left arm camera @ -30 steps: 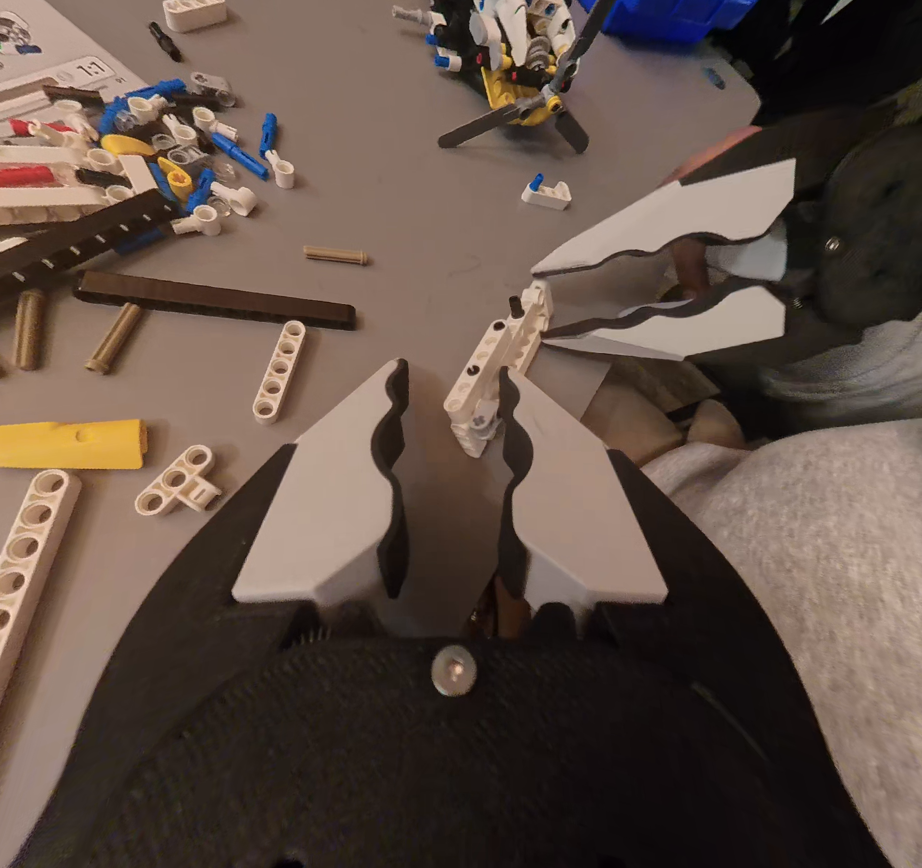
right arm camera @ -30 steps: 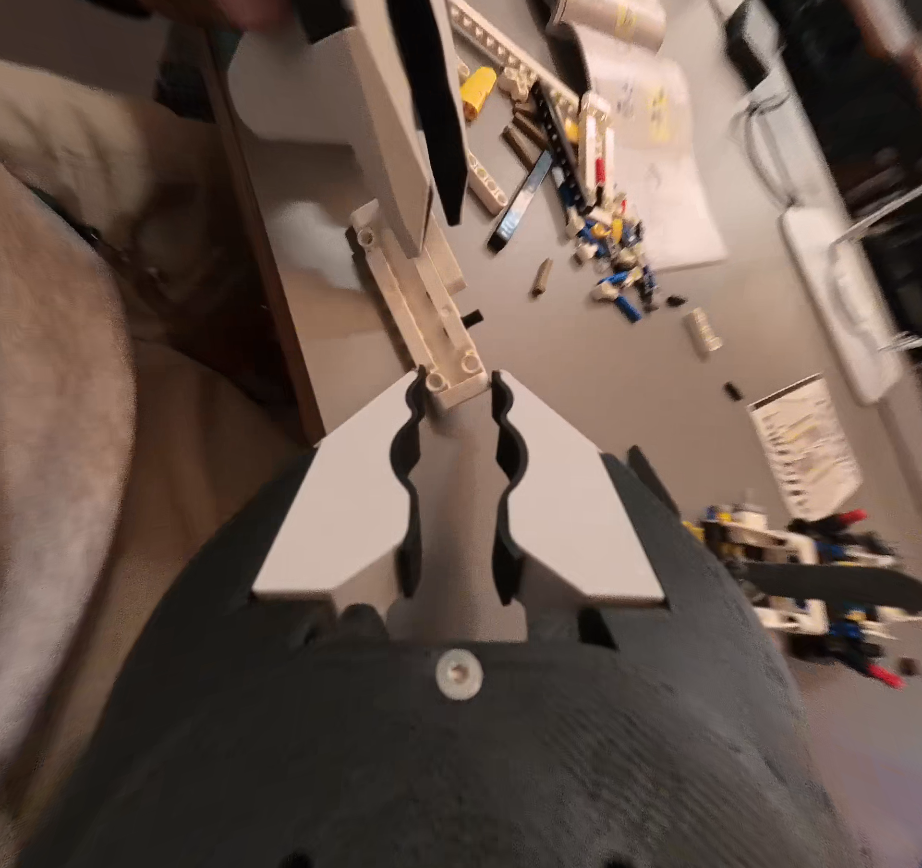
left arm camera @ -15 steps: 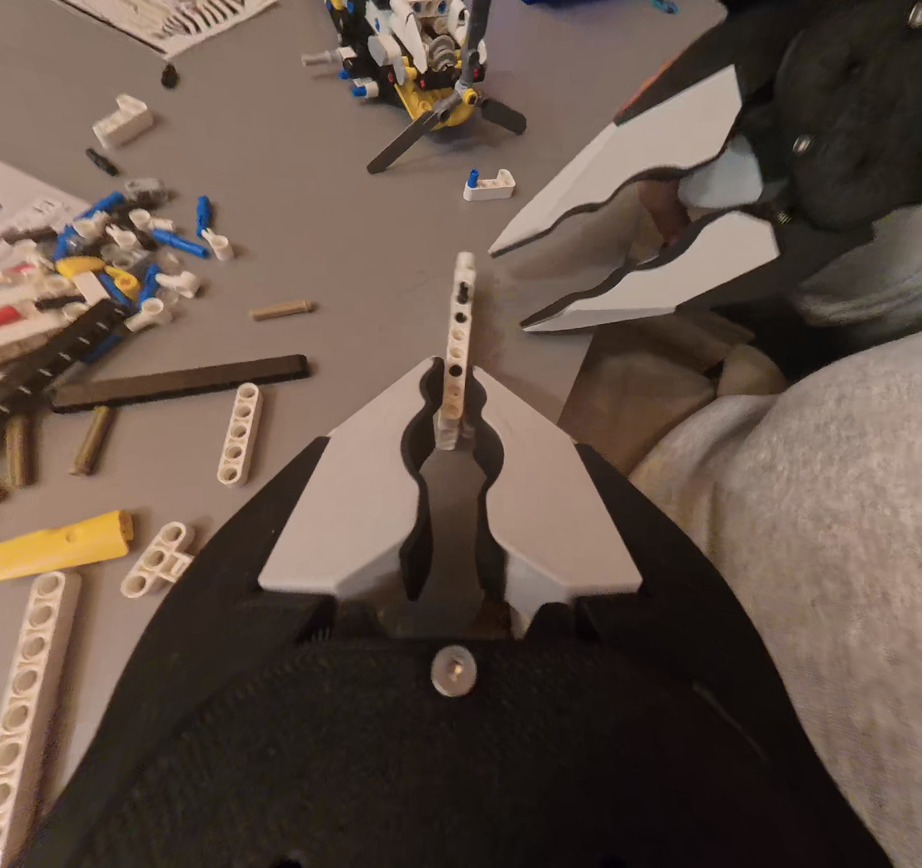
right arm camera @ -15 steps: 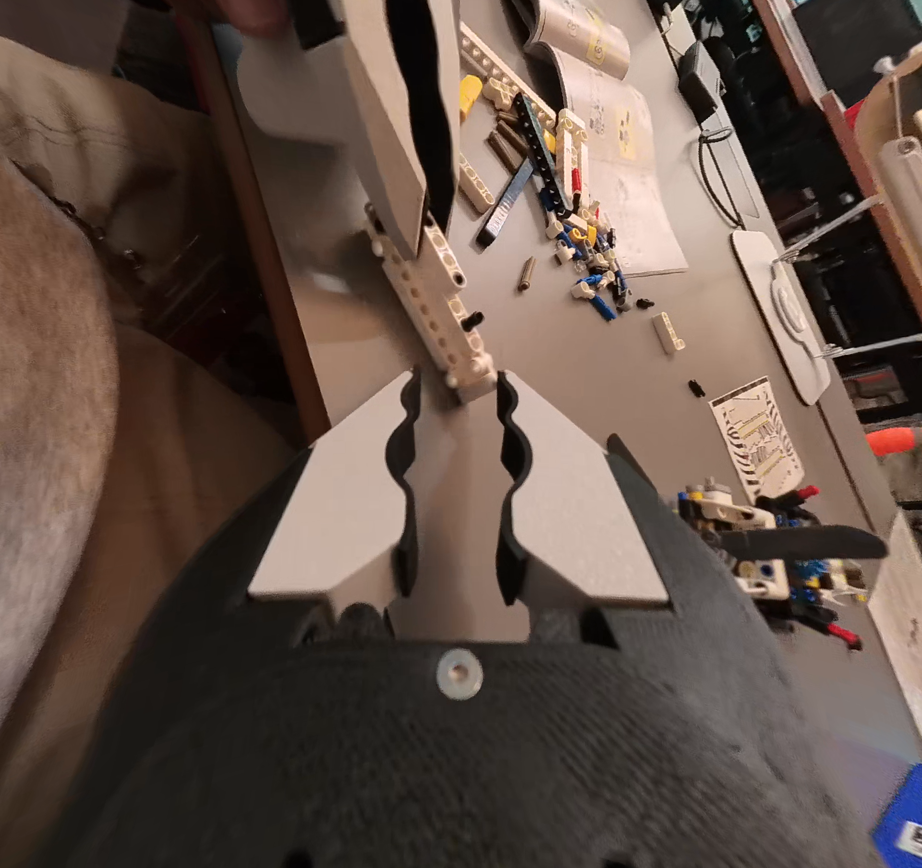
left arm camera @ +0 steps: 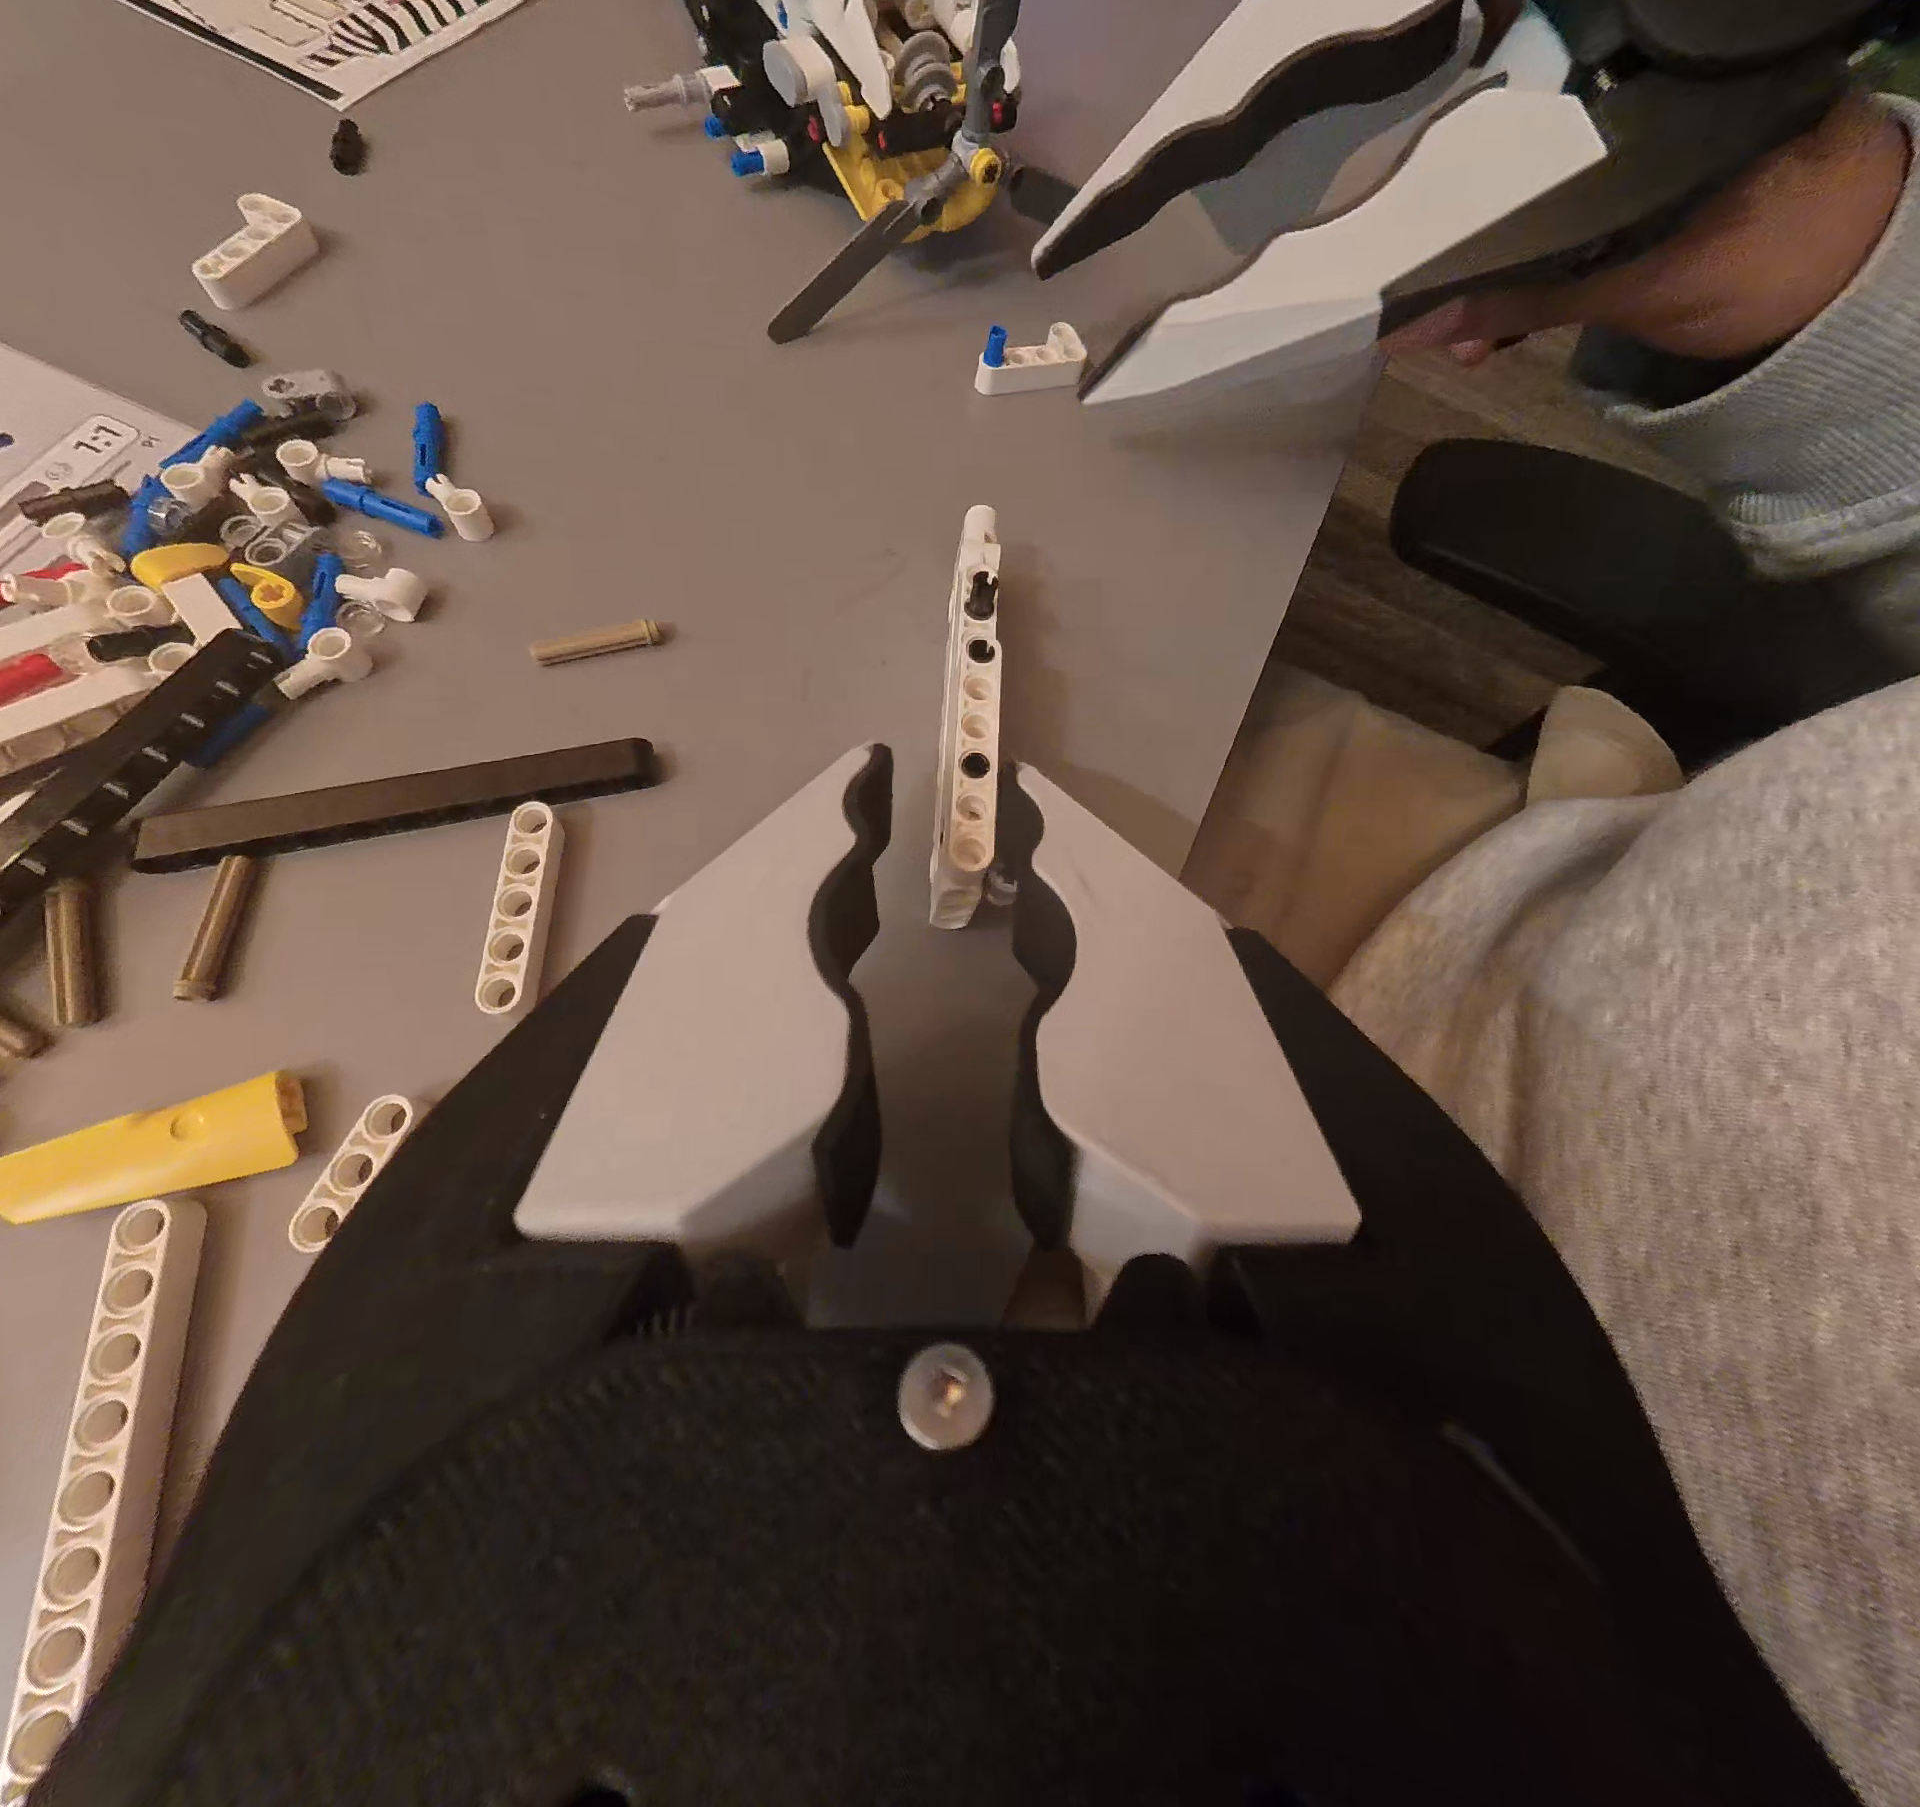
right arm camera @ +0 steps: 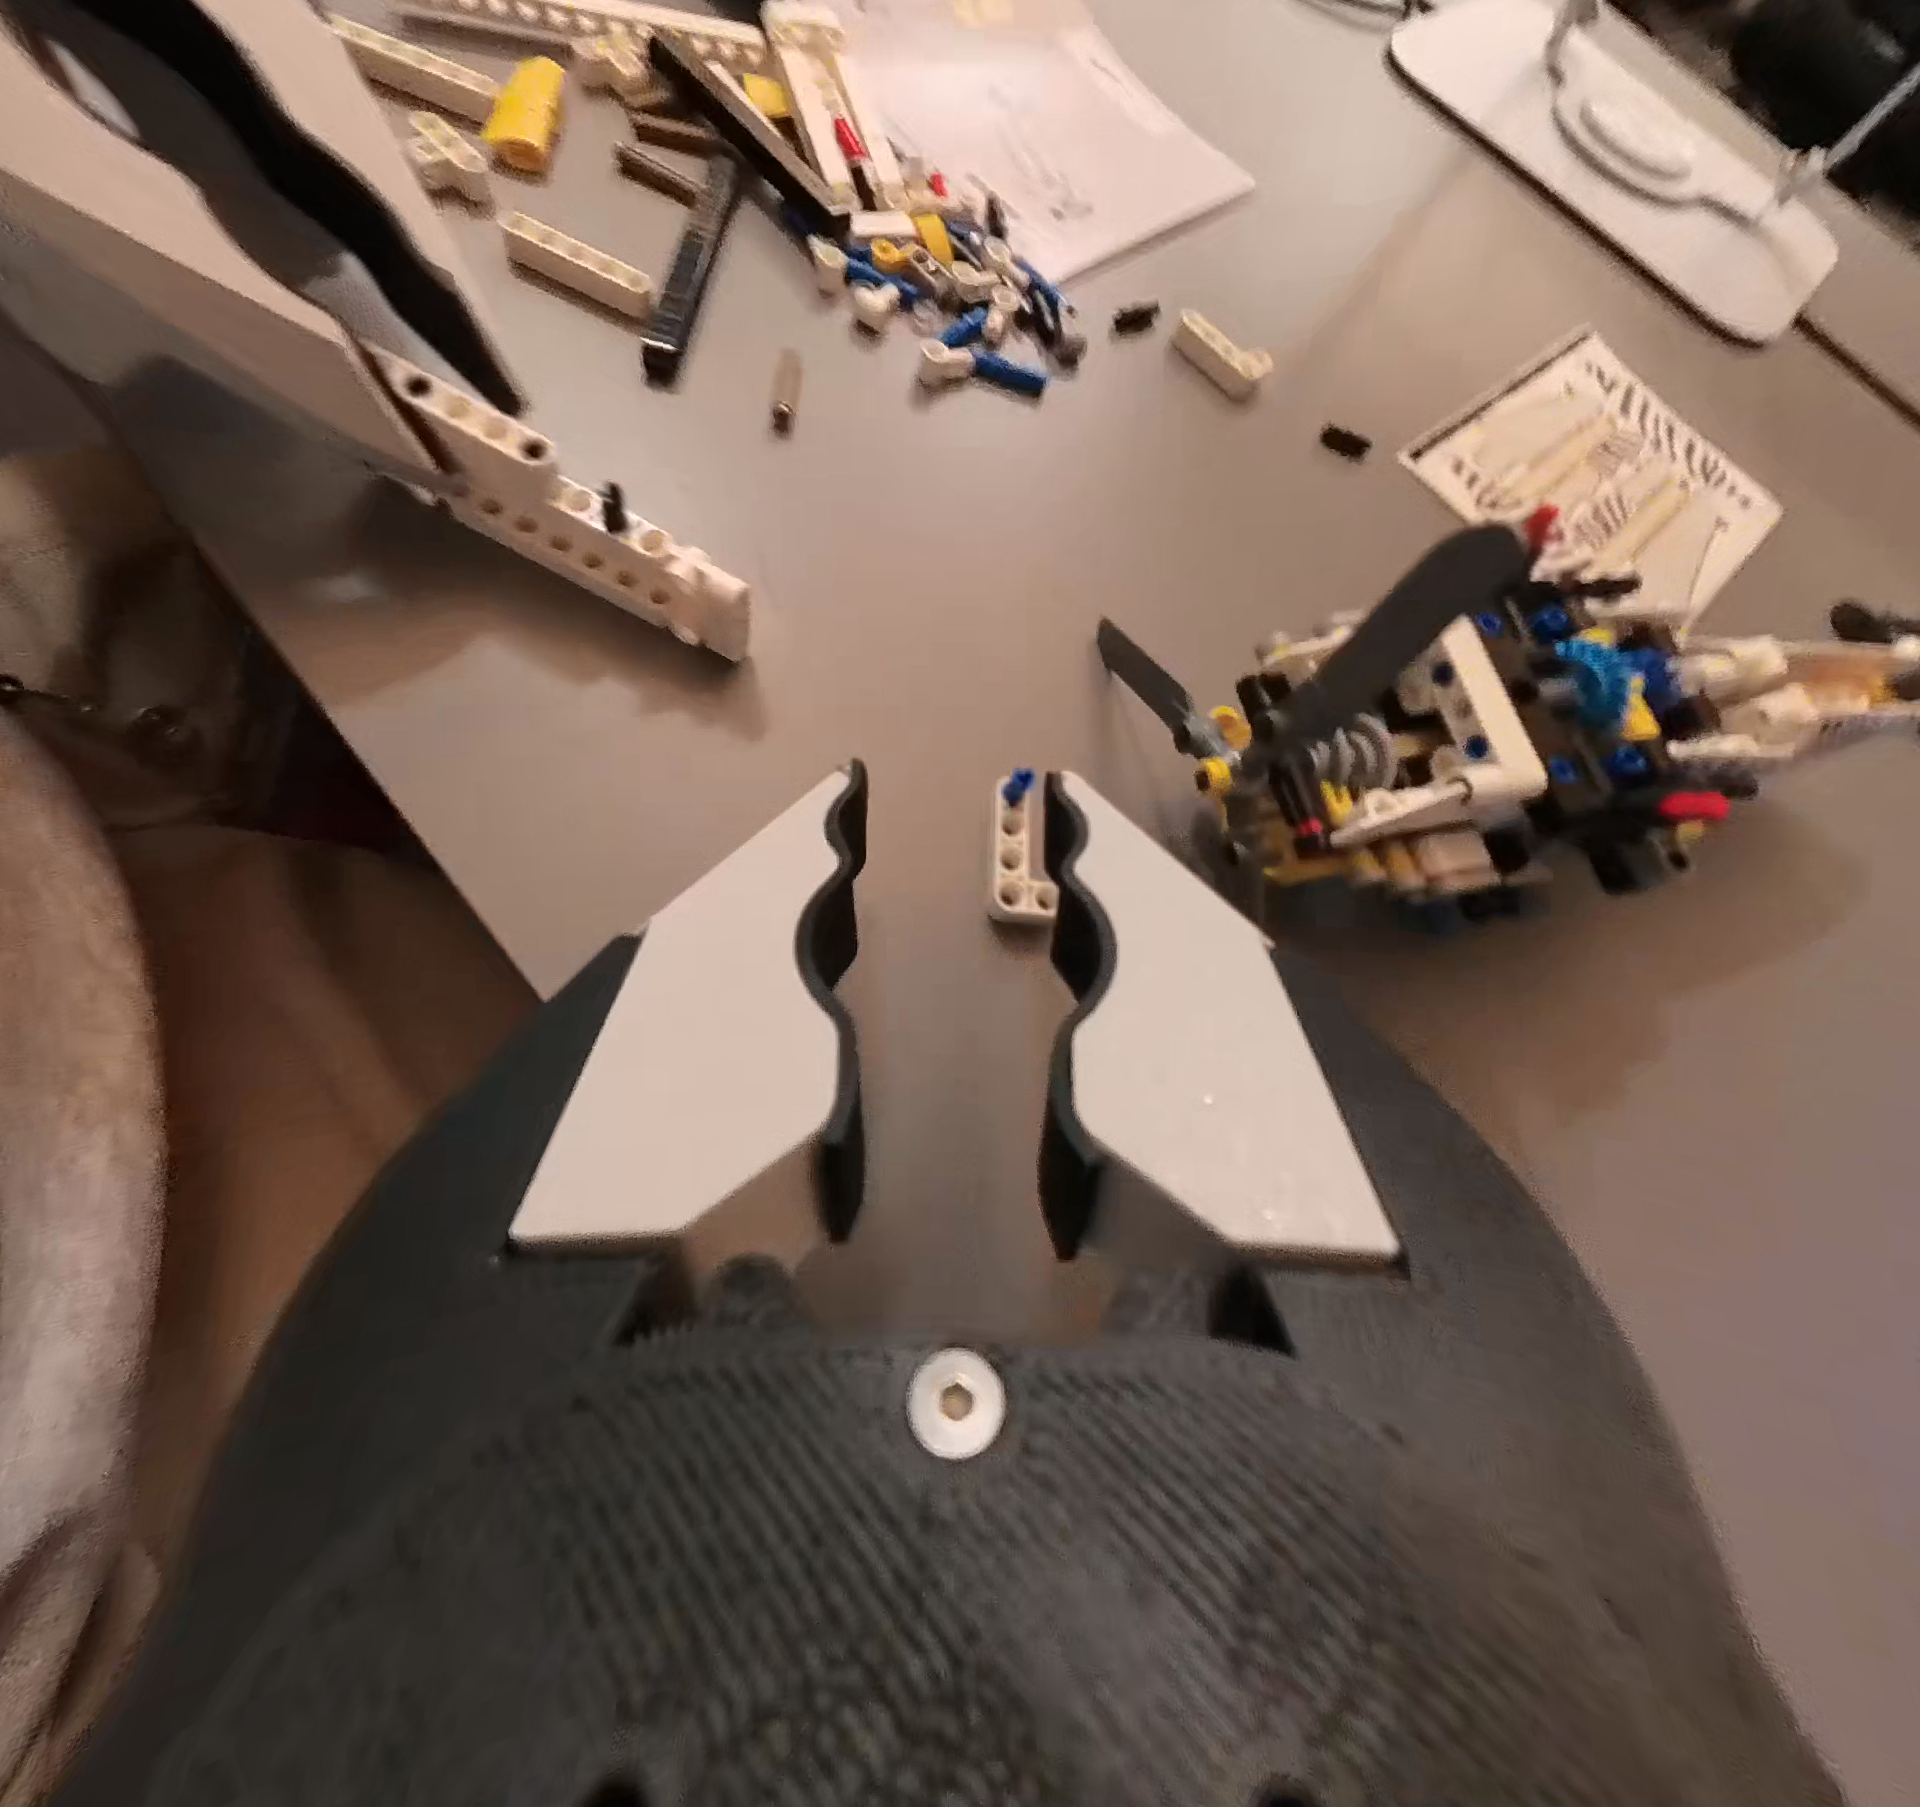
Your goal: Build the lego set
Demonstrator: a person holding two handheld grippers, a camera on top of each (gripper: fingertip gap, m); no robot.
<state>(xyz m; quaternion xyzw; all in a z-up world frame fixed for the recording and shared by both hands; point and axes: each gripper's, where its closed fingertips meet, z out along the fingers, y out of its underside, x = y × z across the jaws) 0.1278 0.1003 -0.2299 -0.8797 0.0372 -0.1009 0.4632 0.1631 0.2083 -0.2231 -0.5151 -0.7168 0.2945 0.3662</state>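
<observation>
The left tongs (left arm camera: pixel 940 770) stand parted around the white beam (left arm camera: pixel 971 718) at frame centre, gripping nothing I can confirm, so it may tip on the worktop (left arm camera: pixel 623 303). The right tongs (right arm camera: pixel 951 791), open and empty, hover over the small white bracket (right arm camera: pixel 1016 858) and could knock it away.

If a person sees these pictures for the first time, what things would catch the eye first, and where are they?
First, the colourful half-built model at the far side of the table, with dark blades sticking out. Next, the long white beam standing on edge near the table's front edge, between the fingers of the open left gripper. Then the pile of loose parts on the left, partly on a booklet.
</observation>
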